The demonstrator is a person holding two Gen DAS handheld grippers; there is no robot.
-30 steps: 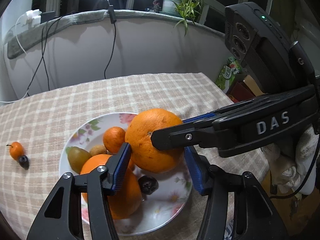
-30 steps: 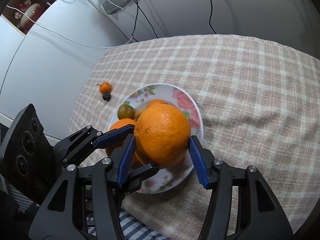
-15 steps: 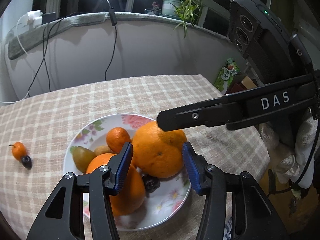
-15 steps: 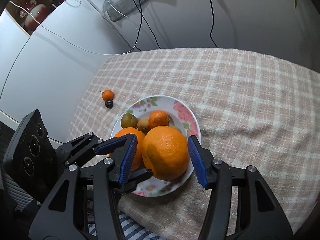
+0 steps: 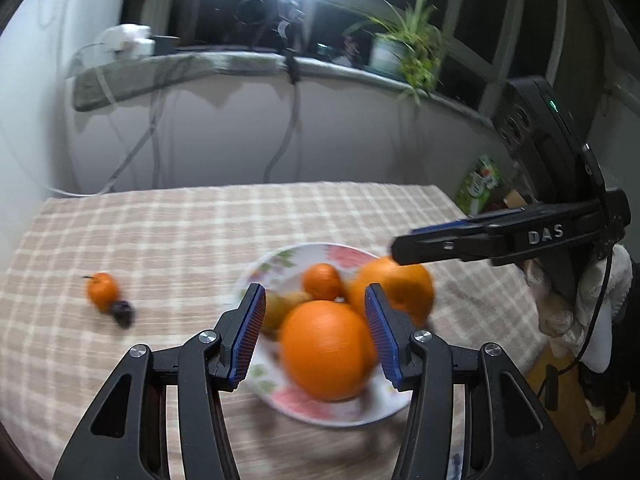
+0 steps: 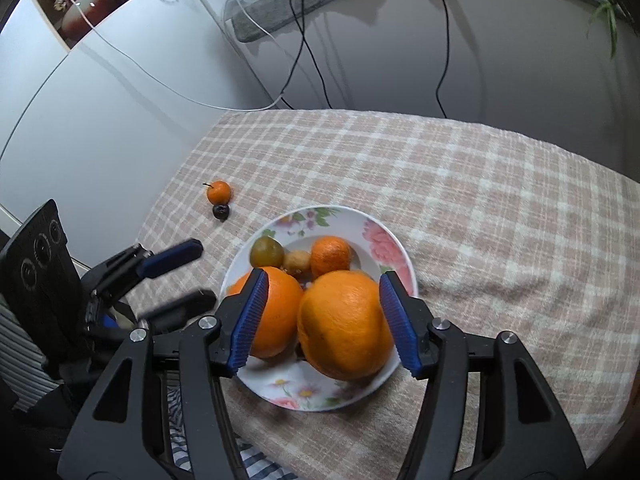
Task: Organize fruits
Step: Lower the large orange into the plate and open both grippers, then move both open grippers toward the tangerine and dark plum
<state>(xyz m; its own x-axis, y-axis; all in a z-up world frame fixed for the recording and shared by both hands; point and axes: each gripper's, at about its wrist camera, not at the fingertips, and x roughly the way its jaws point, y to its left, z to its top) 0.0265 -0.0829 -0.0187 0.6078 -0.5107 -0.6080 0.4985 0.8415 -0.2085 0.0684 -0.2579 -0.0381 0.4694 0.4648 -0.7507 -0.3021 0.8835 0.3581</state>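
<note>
Two loose fruits, a small orange (image 6: pixel 219 192) and a dark berry (image 6: pixel 221 212) touching it, are left on the bench beyond the plate (image 6: pixel 390 240), on its left. The left claw (image 6: pixel 188 276), open and empty, is nearer. The right claw (image 6: pixel 320 322), its jaws just opened, frames but does not press the big orange (image 6: pixel 344 324) resting on the plate. "DAS" is read on the right claw in the left view.

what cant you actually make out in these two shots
- Dark wrinkled fruit between the two big oranges: right wrist view, nearly all hidden by them.
- Small dark round fruit on the checked tablecloth: left wrist view, motion-blurred.
- Floral plate's near rim: left wrist view, blurred.
</note>
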